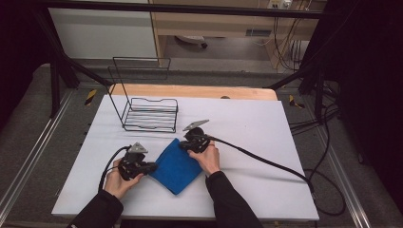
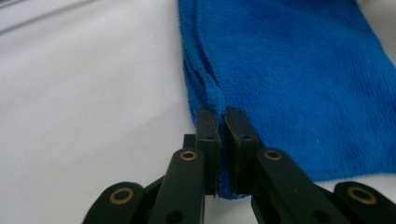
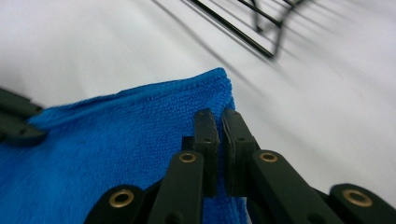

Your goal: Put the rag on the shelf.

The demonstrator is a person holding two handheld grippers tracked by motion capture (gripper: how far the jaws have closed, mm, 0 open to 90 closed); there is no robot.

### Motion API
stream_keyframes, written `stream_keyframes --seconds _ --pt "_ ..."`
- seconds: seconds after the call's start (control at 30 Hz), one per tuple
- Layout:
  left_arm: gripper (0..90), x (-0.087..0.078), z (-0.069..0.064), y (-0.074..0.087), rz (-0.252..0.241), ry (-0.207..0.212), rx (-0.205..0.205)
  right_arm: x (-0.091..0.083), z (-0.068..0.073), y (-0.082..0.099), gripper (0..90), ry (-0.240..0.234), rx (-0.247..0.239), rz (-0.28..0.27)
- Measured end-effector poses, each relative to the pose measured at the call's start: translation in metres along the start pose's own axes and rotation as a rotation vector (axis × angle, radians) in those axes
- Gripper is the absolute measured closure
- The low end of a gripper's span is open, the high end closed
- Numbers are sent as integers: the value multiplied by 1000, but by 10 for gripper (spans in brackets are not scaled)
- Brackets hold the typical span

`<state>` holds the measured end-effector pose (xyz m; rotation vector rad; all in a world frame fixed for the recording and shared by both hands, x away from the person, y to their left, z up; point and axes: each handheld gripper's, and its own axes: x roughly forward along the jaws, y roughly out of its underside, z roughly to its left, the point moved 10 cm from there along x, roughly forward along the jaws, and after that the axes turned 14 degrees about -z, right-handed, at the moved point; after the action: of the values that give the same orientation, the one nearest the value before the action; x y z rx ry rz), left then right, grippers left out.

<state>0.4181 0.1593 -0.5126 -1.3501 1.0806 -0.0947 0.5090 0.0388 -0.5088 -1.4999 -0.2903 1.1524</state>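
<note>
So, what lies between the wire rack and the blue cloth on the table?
Only bare white table, as the high view shows; the blue cloth and wire rack lie apart.

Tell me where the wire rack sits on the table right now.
In the high view the wire rack stands on the white table at its far left, just beyond the blue cloth and the right claw.

High view overlooks the table (image 1: 266,123); gripper views share the blue cloth (image 2: 299,74).
</note>
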Motion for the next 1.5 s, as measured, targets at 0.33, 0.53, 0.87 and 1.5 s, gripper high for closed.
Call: stream_keyframes --seconds 0.33,0.53,0.87,1.5 --pt "834 -1 2 6 -21 -39 -51 -28 -9 -5 560 117 -70 -63" --pt "830 1 2 7 -28 -50 -39 -74 -23 28 581 212 92 -42" --pt "840 0 1 7 -32 -49 -24 -75 -8 55 834 222 230 2" --pt "541 -19 -4 -7 -118 -116 -37 -46 -28 17 730 129 -17 -48"
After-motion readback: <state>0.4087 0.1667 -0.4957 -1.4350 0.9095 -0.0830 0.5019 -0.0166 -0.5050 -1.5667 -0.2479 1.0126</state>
